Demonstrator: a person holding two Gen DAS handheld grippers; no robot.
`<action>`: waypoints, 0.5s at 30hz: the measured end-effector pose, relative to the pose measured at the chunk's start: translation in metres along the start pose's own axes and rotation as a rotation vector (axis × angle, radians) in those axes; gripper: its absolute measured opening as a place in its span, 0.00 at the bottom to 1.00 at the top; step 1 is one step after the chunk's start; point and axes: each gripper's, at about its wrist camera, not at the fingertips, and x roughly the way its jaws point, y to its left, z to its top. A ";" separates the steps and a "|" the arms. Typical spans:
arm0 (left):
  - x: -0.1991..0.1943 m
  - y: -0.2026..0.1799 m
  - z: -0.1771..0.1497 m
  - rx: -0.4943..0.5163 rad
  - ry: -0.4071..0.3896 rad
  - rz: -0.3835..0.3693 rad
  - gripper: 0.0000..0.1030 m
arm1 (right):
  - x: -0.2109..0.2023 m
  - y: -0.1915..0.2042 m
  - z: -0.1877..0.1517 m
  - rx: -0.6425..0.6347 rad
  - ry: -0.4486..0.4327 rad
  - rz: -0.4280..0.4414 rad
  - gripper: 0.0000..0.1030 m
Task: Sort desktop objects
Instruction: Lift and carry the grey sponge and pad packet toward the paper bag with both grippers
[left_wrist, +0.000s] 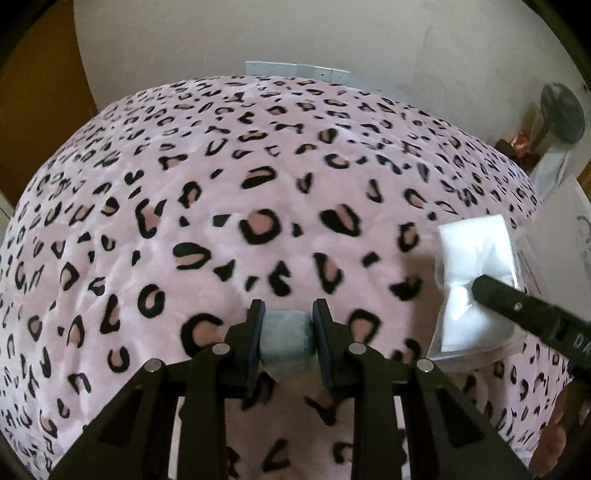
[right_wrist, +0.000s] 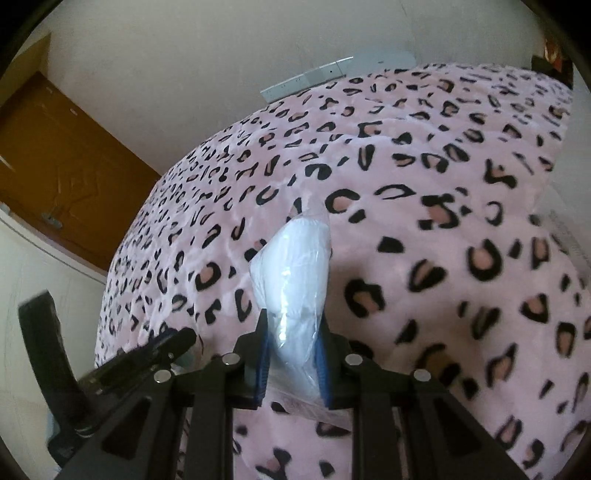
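Nearest your left camera, your left claw (left_wrist: 288, 332) is clamped on a small grey block (left_wrist: 287, 336), its soft-looking sides pressed between both pads and held just above the blanket. Nearest your right camera, your right claw (right_wrist: 293, 349) pinches a white packet in clear plastic wrap (right_wrist: 295, 280), which stands up and away from the fingers, its lower end hidden between them.

Under both claws spreads a pink fleece blanket with black leopard spots (left_wrist: 258, 192); it covers the whole surface, so you cannot tell whether a bed or a worktop lies beneath. A plain cream wall (left_wrist: 258, 33) rises behind it, with a pale strip of sockets (left_wrist: 295, 70) showing just over the blanket's far edge. A brown wooden door (right_wrist: 62, 166) stands to the left in the right view.

In the left view, the packet appears at the right, with the black tip of your right claw across it. A white box (left_wrist: 561, 240) is cut off at the right edge, its printing too faint to read. Beyond it a dark standing fan (left_wrist: 561, 114) and some red clutter blur into the corner. The blanket's near spots are smeared by motion.
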 end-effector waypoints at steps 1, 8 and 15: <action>-0.003 -0.004 0.000 0.006 0.000 -0.002 0.26 | -0.003 -0.001 -0.002 -0.003 0.001 -0.008 0.20; -0.024 -0.034 0.001 0.055 -0.016 0.004 0.26 | -0.034 -0.015 -0.022 0.023 -0.015 -0.041 0.20; -0.044 -0.062 0.000 0.097 -0.013 -0.013 0.26 | -0.069 -0.027 -0.032 0.024 -0.055 -0.088 0.20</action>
